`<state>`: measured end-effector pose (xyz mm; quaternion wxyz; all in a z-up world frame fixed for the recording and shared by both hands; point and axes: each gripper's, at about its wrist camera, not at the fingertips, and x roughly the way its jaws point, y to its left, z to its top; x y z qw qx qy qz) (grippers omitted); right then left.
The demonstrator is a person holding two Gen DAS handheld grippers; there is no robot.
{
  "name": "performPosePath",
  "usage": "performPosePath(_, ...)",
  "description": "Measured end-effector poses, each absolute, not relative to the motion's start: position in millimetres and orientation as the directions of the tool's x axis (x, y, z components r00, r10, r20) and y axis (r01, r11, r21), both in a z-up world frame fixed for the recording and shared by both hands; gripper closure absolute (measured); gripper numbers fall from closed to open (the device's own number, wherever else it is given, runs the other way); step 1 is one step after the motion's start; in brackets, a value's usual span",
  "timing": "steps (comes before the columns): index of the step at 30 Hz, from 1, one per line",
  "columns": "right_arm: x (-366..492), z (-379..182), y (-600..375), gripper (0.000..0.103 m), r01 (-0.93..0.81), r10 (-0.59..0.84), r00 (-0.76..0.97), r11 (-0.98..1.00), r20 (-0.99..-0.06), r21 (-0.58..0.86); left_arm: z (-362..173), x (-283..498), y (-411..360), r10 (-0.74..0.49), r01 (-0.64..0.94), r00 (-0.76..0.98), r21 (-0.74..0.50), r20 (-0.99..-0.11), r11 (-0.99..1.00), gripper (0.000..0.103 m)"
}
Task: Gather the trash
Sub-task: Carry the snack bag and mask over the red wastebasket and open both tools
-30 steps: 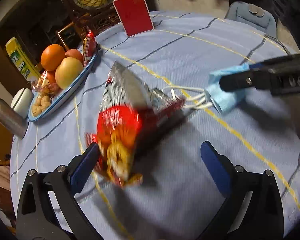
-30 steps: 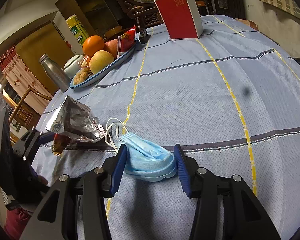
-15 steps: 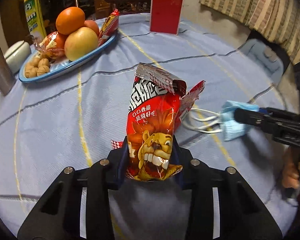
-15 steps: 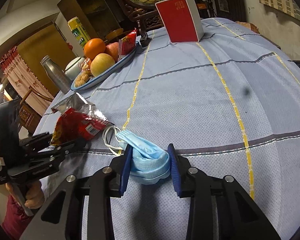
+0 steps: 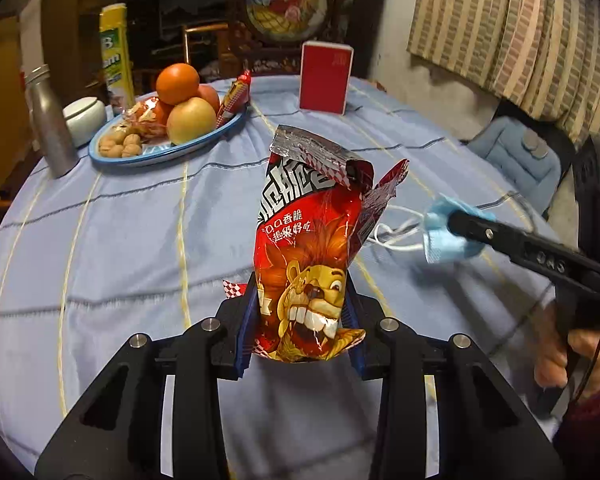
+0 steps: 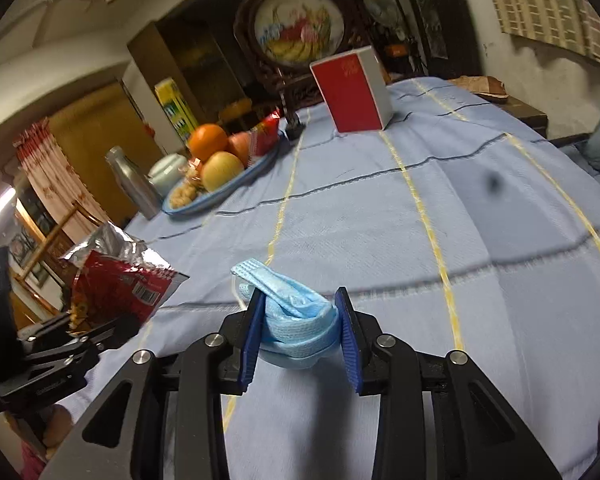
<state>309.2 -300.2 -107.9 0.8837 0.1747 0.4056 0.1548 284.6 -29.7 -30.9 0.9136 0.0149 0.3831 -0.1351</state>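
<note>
An opened red snack bag (image 5: 304,252) with a lion face and a torn silver top stands upright in my left gripper (image 5: 300,316), which is shut on its lower part, above the blue tablecloth. From the right wrist view the same snack bag (image 6: 116,288) shows at the left, held off the cloth. A crumpled blue face mask (image 6: 296,320) is pinched between the blue pads of my right gripper (image 6: 300,320), which is shut on it. In the left wrist view the face mask (image 5: 444,236) hangs at the right gripper's (image 5: 456,220) tip with its white ear loops trailing.
A blue-rimmed fruit plate (image 5: 160,156) with an orange, apples, nuts and snacks sits far left. Beside it stand a metal bottle (image 5: 50,120) and a white lidded jar (image 5: 84,114). A red box (image 5: 326,78) stands at the back. A person's hand (image 5: 560,352) holds the right gripper.
My left gripper shut on the snack bag and raised it upright off the cloth. My right gripper shut on the face mask and lifted it off the table.
</note>
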Motion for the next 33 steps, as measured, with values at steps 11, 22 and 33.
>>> performPosePath(11, 175, -50, -347, 0.068, -0.121, 0.401, 0.734, 0.872, -0.548, 0.475, -3, 204, -59, -0.337, 0.318, 0.703, -0.147, -0.626, 0.937, 0.064)
performPosePath(22, 49, -16, -410, 0.068, -0.034, 0.277, 0.839, 0.886, -0.468, 0.463, 19, 121, -127, -0.420, 0.452, 0.708, -0.092, -0.568, 0.887, 0.063)
performPosePath(33, -77, -15, -471, 0.068, 0.128, 0.077, 0.883, 0.909, -0.462, 0.396, 25, 50, -193, -0.500, 0.581, 0.677, -0.024, -0.541, 0.813, 0.063)
